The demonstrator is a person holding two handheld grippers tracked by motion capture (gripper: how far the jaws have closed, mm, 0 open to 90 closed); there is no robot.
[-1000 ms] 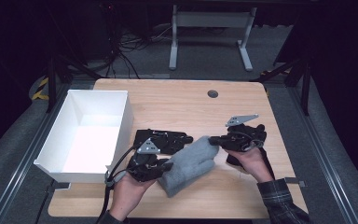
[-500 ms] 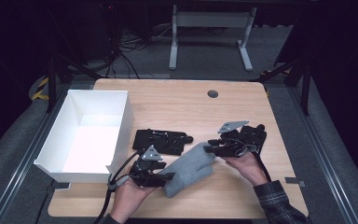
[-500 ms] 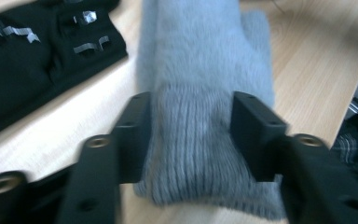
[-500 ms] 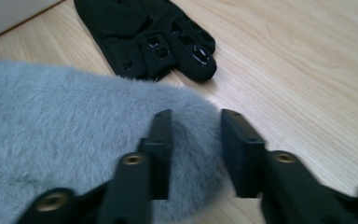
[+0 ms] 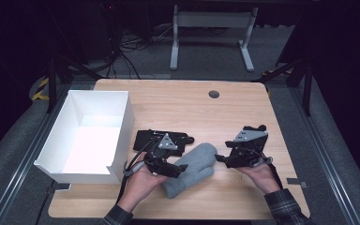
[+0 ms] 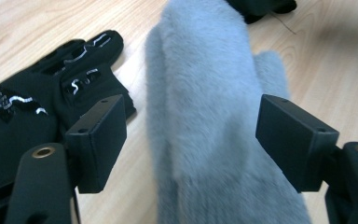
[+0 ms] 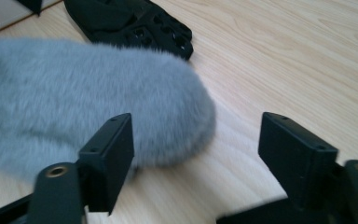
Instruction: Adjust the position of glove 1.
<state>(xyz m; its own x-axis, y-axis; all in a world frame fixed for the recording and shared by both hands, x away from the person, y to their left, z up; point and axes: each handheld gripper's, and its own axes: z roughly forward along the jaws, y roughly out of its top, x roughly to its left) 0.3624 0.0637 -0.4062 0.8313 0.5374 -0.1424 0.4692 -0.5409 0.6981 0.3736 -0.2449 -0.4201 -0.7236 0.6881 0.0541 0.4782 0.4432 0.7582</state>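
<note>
A grey fuzzy mitten [image 5: 191,168] [image 6: 209,102] [image 7: 88,98] lies flat on the wooden table [image 5: 192,108]. My left gripper [image 5: 178,168] [image 6: 191,135] is at its cuff end. Its jaws have just been opening and now stand wide, with the mitten between them and neither pad touching it. My right gripper [image 5: 219,159] [image 7: 196,154] is at the mitten's rounded tip. Its jaws have also just been opening; the tip lies past its left jaw and bare table shows in the gap. A black glove [image 5: 161,137] [image 6: 37,107] [image 7: 130,18] lies just behind the mitten.
A white open box [image 5: 122,122] stands at the table's left side, close to my left hand. A round cable hole [image 5: 213,94] sits near the far edge. Bare wood lies beyond the glove and to the right.
Both grippers were shut on the mitten, holding it stretched between them. Both have let go and opened, and the mitten now rests on the table. Both hands have drawn slightly down and back.
</note>
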